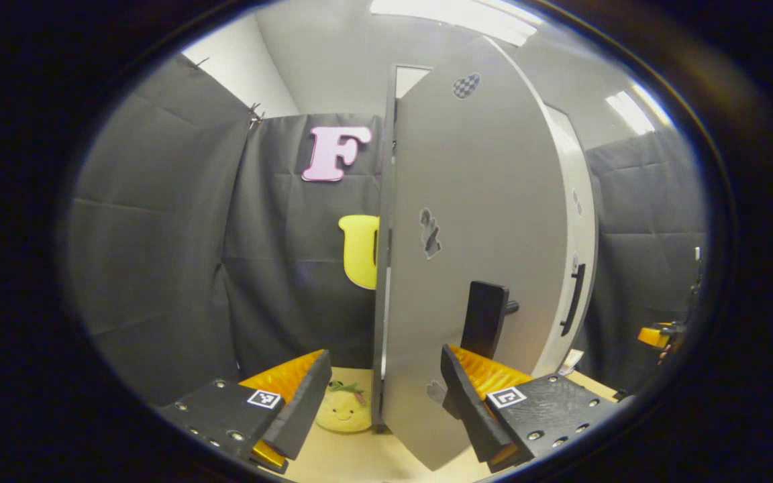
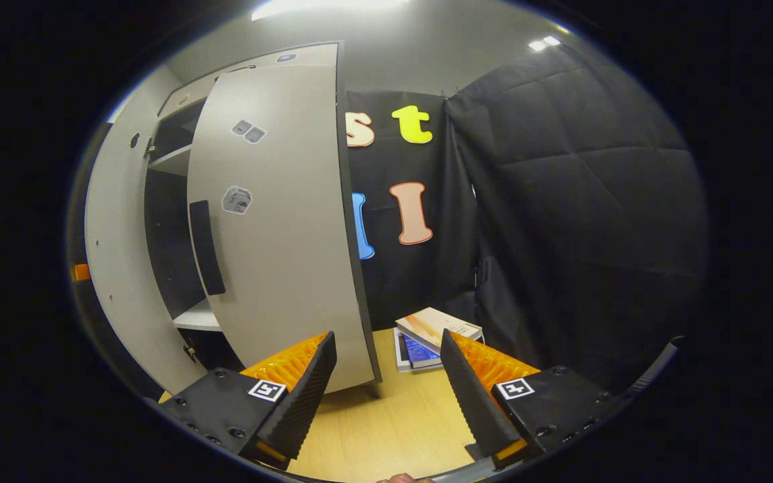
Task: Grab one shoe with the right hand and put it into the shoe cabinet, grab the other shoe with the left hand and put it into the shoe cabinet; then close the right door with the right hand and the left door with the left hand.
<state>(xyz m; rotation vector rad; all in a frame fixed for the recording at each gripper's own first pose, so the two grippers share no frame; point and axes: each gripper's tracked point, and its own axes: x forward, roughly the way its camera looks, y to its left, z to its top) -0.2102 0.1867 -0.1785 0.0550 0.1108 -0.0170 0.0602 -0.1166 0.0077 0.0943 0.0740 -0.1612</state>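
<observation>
Left gripper (image 1: pixel 386 396) is spread wide, nothing between its fingers; the front edge of the left door (image 1: pixel 474 255) sits in the gap, touching neither finger as far as the view shows. That door stands partly open, edge-on to the camera, dark bar handle (image 1: pixel 485 318) on its face just above the right finger. Behind it the right door (image 1: pixel 578 221) shows a slim black handle (image 1: pixel 573 300). At the foot of the left door's edge, on the wooden floor (image 1: pixel 353 459), sits a yellow plush toy (image 1: pixel 344 408), just beside the door.

Right gripper (image 2: pixel 386 389) is also wide open and holding nothing, hovering over the floor with fingers clear of everything. Ahead and to its left the right door hangs part open, dark handle (image 2: pixel 205 247) on its outer face, lower corner just beyond the left finger. Through the gap between the doors the shoe cabinet (image 2: pixel 158 201) interior is dark: a white shelf (image 2: pixel 197 316) low down and another higher up. Can't tell what is on the shelves; shoes are not made out in either view. A small stack of books (image 2: pixel 430 335) lies on the floor at the wall's base, between door and curtain, just behind the right finger. The other gripper's orange part (image 1: pixel 655 334) shows at the far right edge of the left gripper view.
</observation>
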